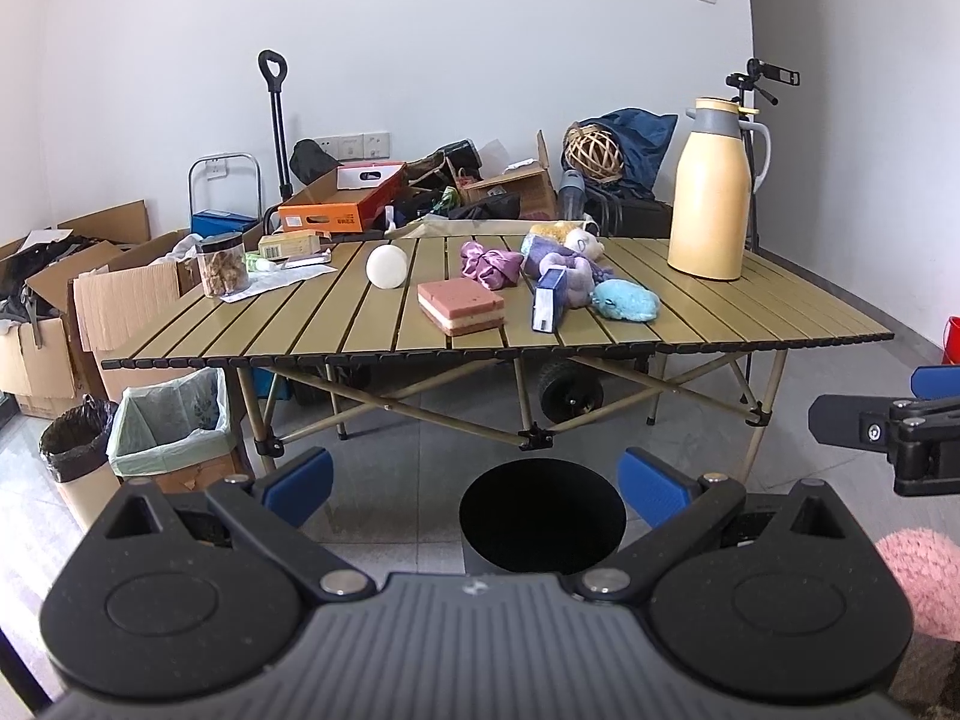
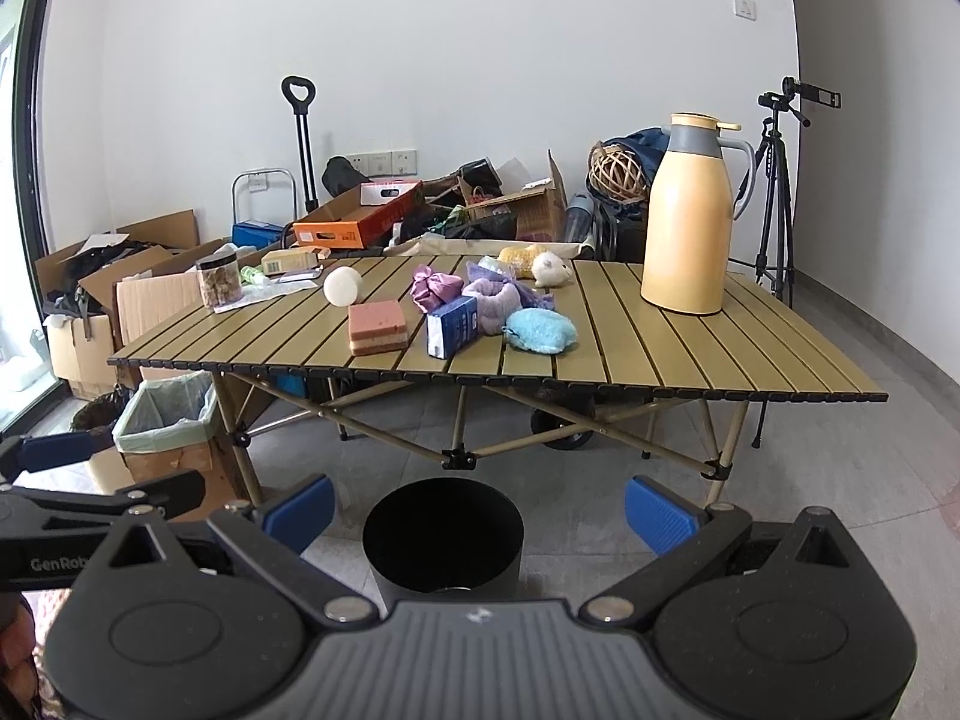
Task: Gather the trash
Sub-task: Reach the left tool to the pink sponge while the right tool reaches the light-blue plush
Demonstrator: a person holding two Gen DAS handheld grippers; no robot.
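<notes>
A black round bin stands on the floor in front of a slatted folding table. On the table lie a pink sponge block, a white ball, a small blue carton, purple cloth, plush toys and papers by a snack jar. My left gripper and my right gripper both hang open and empty, low before the table, above the bin.
A tall yellow thermos stands at the table's right. A lined cardboard bin and a black-bagged bin sit at the left. Boxes and clutter fill the back; a tripod stands right.
</notes>
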